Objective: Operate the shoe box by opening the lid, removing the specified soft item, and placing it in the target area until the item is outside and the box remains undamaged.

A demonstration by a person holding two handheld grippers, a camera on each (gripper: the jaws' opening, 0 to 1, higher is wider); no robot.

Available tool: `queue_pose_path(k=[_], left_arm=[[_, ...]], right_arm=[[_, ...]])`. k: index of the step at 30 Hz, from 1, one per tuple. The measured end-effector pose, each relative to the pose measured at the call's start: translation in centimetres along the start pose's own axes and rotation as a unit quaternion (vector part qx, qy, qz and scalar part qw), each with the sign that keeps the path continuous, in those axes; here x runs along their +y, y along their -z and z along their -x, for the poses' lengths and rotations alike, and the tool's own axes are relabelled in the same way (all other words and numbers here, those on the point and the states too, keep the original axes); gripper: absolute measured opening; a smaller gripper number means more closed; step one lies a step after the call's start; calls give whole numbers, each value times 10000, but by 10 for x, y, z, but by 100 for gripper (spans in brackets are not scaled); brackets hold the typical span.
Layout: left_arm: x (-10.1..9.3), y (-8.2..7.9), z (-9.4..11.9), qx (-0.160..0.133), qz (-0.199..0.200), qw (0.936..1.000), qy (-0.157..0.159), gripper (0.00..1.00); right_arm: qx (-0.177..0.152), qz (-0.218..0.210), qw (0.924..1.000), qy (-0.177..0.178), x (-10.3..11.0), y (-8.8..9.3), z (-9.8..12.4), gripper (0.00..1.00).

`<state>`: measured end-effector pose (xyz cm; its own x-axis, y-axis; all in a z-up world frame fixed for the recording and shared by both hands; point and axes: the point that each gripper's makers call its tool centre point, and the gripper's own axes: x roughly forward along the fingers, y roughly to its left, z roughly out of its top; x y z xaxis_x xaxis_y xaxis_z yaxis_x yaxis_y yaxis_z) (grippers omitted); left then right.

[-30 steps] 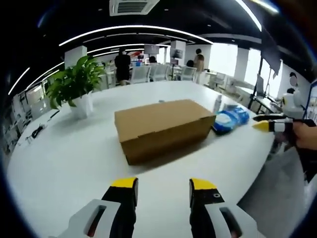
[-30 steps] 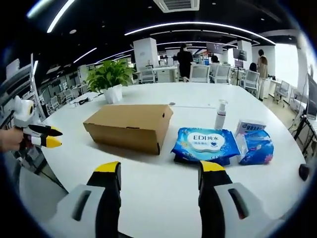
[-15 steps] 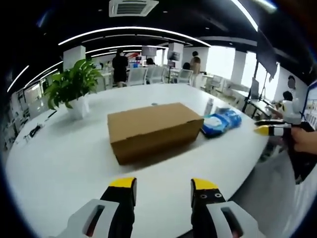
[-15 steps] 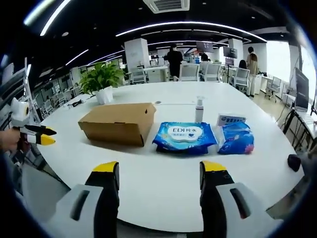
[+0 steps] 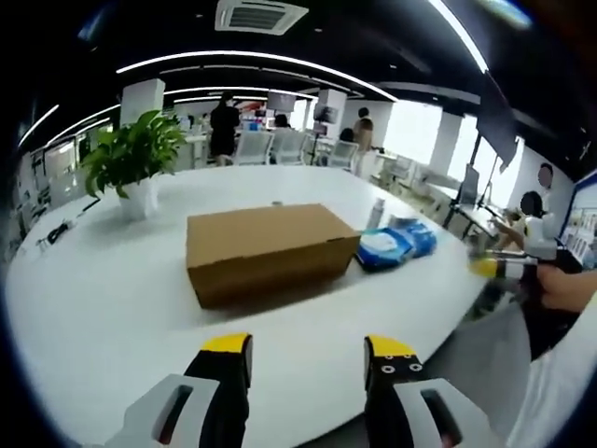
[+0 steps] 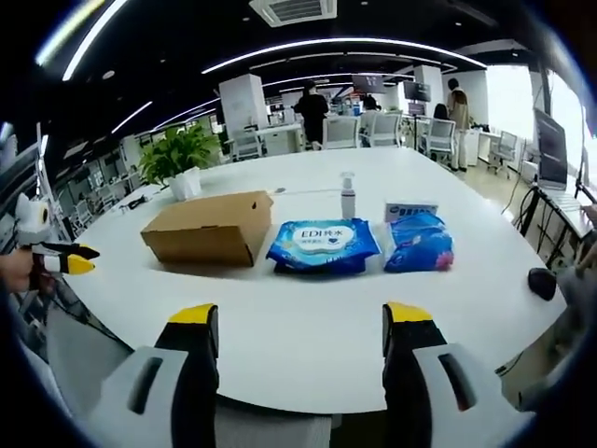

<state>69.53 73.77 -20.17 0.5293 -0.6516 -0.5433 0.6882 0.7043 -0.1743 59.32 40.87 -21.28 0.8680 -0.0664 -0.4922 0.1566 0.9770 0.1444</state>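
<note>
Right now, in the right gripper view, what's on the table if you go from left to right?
Potted plant → cardboard shoe box → blue EDI wipes pack → second blue pack.

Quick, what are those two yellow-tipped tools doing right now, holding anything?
Left tool: open, holding nothing, short of the closed cardboard box.
Right tool: open, holding nothing.

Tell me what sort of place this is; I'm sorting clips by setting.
Probably an open-plan office: a large white meeting table holding the shoe box, desks with office chairs behind, and strip lights overhead.
</note>
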Motion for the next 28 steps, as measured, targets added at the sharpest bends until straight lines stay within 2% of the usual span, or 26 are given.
queue_pose_path(k=[9,19,28], left_arm=[[-4,4,7,87,-25,9999,106,48],[-4,8,10,98,151,9996,202,49],[-6,5,9,80,128,9995,282,49]], right_arm=[[34,-92,9998,169,-9,7,8,69],[61,-127,9997,184,-3,10,8,70],[73,-167,9996,203,1,13,8,70]])
